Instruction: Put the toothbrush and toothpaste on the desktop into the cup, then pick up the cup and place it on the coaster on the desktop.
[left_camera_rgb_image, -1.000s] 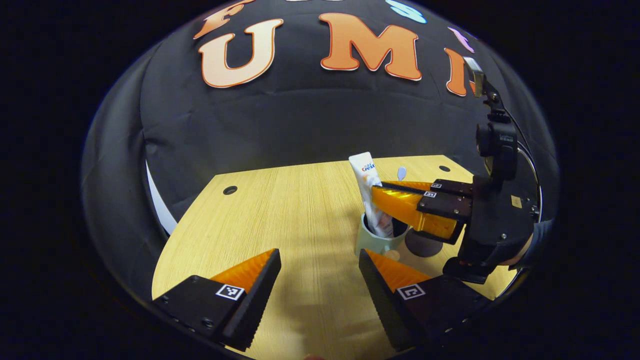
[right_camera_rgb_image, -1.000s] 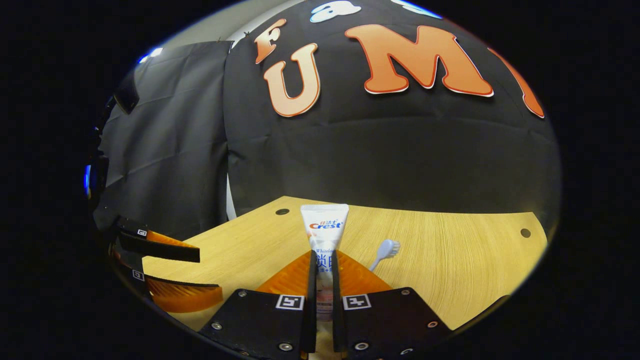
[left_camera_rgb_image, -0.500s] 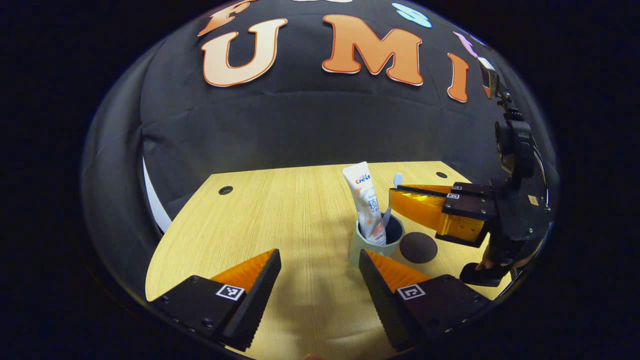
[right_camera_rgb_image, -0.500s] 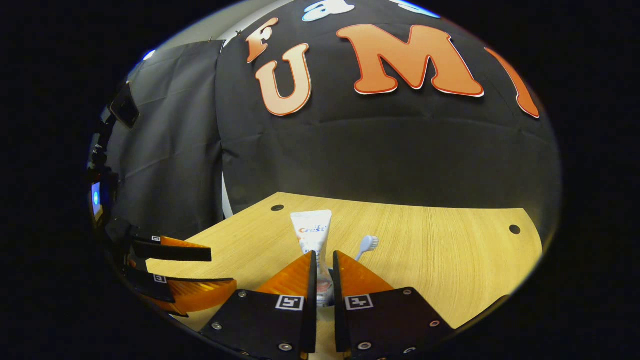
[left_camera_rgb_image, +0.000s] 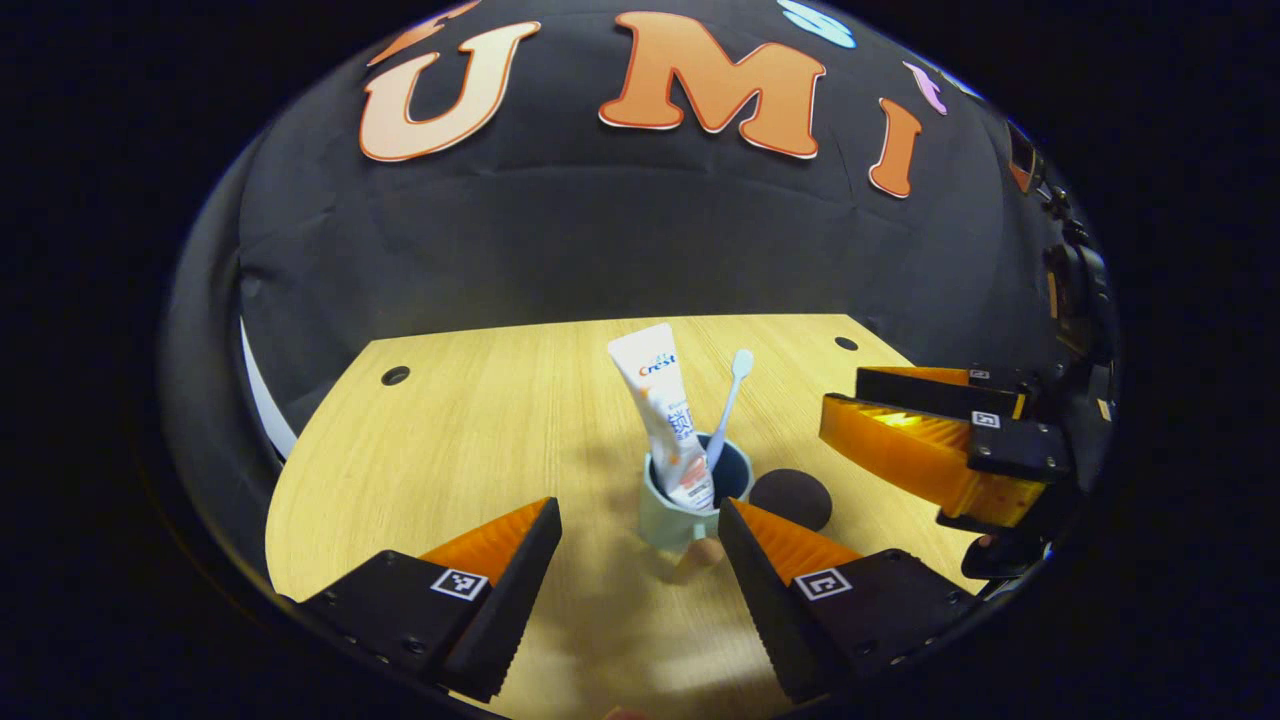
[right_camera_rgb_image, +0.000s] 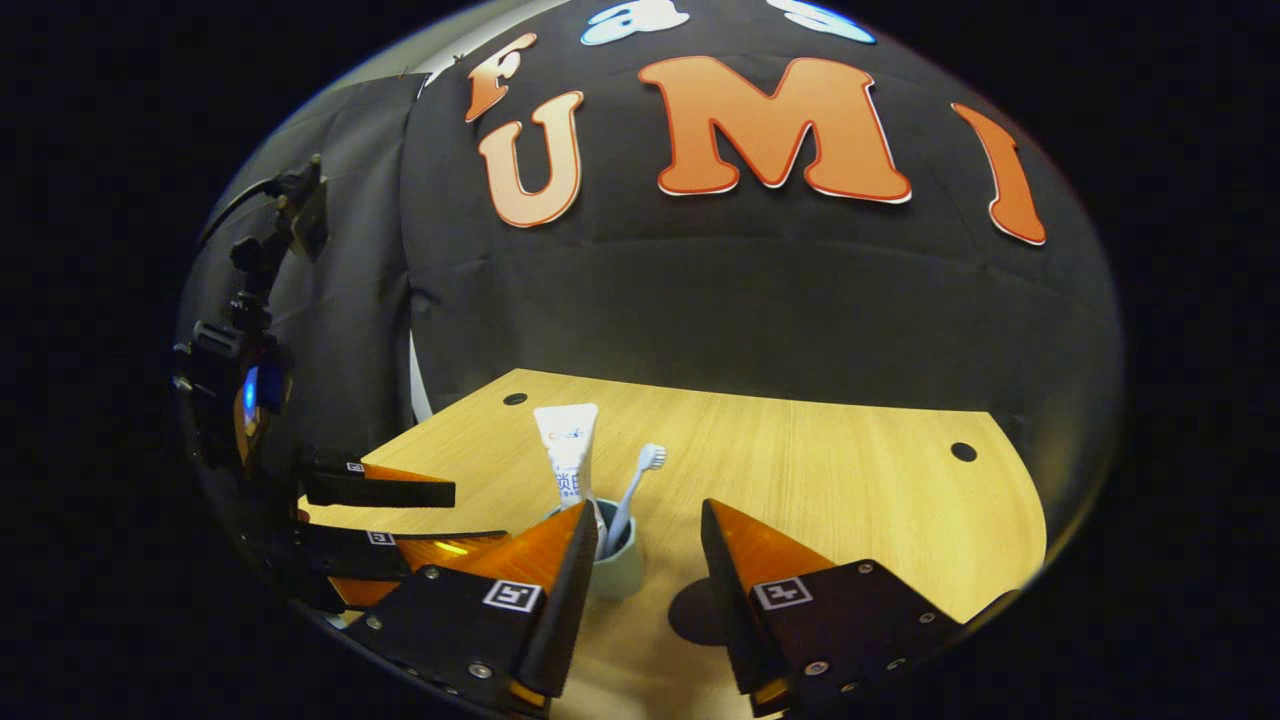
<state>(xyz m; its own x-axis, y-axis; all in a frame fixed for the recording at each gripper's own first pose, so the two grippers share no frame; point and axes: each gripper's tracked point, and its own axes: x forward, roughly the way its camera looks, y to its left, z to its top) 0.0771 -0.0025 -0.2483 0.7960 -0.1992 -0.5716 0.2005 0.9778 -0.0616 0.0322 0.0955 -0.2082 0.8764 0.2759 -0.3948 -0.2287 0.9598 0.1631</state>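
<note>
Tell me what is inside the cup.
The cup holds the toothpaste tube, leaning left, and the toothbrush, head up. Their lower ends are hidden behind the cup's wall.

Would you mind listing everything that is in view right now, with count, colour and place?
Cup: one, pale green outside, dark inside, standing on the desk near its middle.
Toothpaste: one, white tube, standing tilted in the cup.
Toothbrush: one, pale blue, leaning in the cup, head up.
Coaster: one, dark, round, flat on the desk beside the cup, bare.
Desk: one, light wood, with small round holes near its far corners.
Left claw: one, open, just short of the cup.
Right claw: one, open, holding nothing, drawn back from the cup.
</note>
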